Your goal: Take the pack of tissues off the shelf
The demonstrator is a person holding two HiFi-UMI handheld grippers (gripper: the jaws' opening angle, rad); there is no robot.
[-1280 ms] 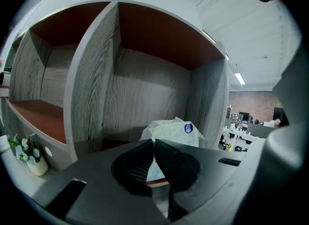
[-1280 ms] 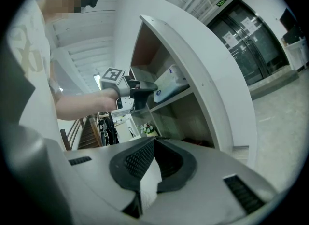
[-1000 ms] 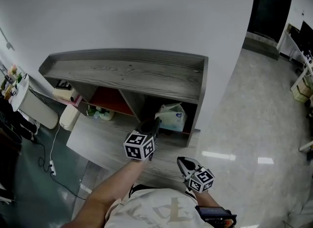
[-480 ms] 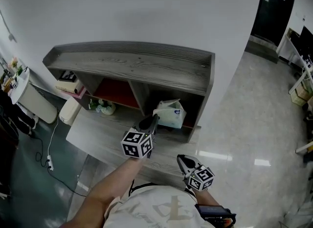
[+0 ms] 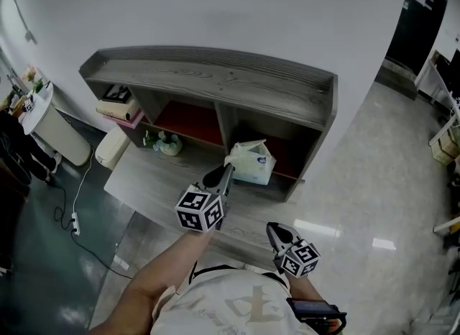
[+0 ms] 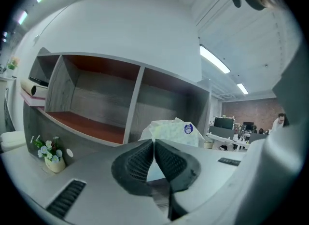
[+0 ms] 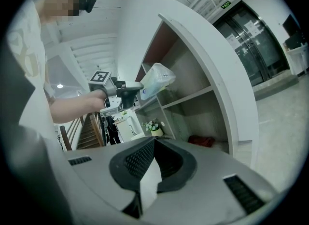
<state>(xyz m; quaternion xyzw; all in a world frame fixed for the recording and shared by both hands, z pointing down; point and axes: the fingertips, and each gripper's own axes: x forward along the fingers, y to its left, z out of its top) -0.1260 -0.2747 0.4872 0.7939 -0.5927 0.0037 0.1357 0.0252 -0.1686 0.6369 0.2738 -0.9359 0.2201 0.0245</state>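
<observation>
Item: pack of tissues, white soft wrap with a round blue sticker. It is held in the air just in front of the right-hand compartment of the shelf, clear of its floor. One edge of the wrap is pinched between the closed jaws of the left gripper. In the right gripper view the long axis is seen slanting up and away from those jaws.

Shelf: grey wood, and the middle compartment's red floor is shown bare. A stack of flat items is kept in the left end bay. A small flower pot is set on the lower ledge.

Right gripper: jaws closed on nothing, held low and well apart from the pack.
</observation>
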